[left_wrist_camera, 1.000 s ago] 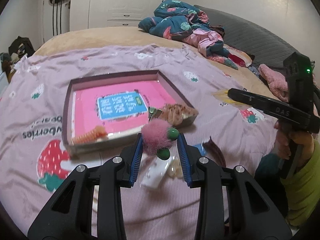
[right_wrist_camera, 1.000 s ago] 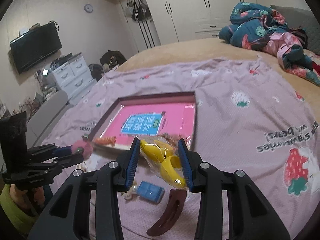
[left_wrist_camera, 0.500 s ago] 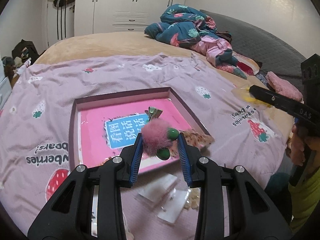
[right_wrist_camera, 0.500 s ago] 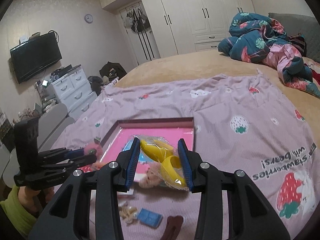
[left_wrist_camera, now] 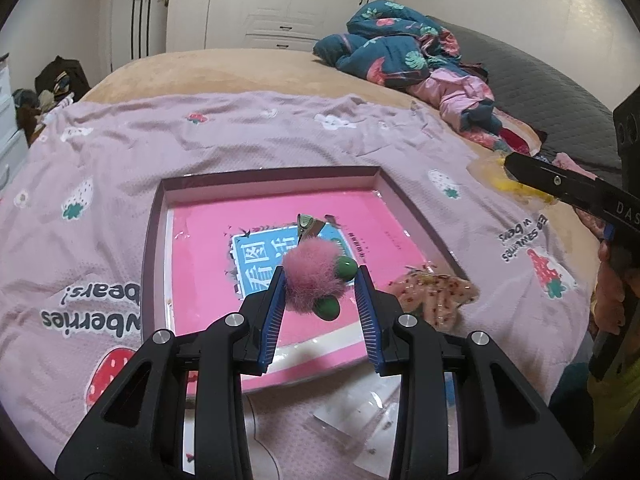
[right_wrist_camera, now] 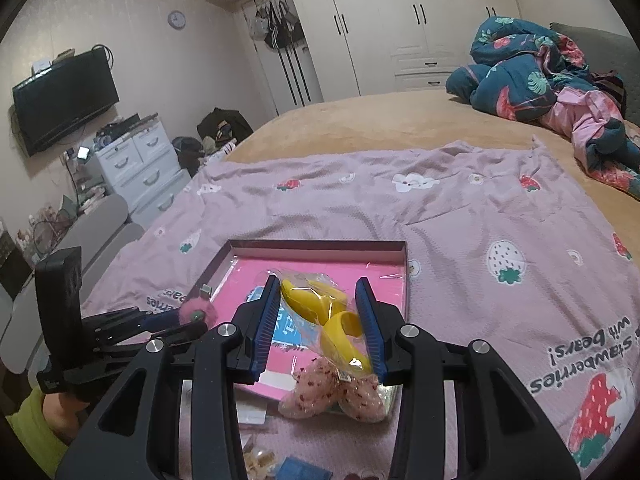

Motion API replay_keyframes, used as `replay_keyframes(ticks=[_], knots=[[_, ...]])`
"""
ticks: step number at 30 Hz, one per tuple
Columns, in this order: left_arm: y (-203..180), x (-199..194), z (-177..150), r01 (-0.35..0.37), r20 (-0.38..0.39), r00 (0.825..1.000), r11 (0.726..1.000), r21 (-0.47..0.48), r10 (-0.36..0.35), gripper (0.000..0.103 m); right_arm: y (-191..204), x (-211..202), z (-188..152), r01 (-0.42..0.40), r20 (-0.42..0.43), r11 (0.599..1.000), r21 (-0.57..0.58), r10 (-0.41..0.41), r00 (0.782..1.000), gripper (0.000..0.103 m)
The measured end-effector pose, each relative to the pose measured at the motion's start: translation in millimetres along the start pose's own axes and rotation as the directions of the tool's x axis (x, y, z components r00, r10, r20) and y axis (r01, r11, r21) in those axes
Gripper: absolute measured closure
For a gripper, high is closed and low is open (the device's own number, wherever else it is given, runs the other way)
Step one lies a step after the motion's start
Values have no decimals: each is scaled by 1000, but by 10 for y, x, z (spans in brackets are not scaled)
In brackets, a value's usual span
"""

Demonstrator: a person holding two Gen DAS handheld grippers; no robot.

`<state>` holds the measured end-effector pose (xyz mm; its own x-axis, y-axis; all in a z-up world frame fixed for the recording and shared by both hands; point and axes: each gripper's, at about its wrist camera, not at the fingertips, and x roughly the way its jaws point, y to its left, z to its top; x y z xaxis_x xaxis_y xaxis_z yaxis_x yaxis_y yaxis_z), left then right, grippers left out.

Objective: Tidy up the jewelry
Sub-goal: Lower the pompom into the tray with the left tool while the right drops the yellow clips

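We hold a fluffy pink clip (left_wrist_camera: 310, 280) tight in our left gripper (left_wrist_camera: 320, 292) over the middle of the box (left_wrist_camera: 150, 240) on the bed. Our right gripper (right_wrist_camera: 320, 316) squeezes a bag of yellow clips (right_wrist_camera: 320, 312) above the box's near edge, ready to drop in.

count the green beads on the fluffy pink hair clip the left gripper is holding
2. One green bead sits at the pink pompom's right side; the other green bead hangs below it, between the left gripper's fingers. More could be hidden behind the fluff.
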<state>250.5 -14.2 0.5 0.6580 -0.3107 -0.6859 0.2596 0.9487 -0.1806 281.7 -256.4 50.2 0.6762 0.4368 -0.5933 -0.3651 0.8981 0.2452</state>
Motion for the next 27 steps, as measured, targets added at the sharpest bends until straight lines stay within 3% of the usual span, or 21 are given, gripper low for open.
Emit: replay_keyframes(ticks=[12,27], knots=[[92,390,-104,5,-85,996,1000,-11,-6,76,-54,764,-152,66,-127,998,17,-63,990,66],[165,372,-119,4,-89,996,999,-35,-7,76,-135,1287,-333,118,-223,991,62,-101,970,62]])
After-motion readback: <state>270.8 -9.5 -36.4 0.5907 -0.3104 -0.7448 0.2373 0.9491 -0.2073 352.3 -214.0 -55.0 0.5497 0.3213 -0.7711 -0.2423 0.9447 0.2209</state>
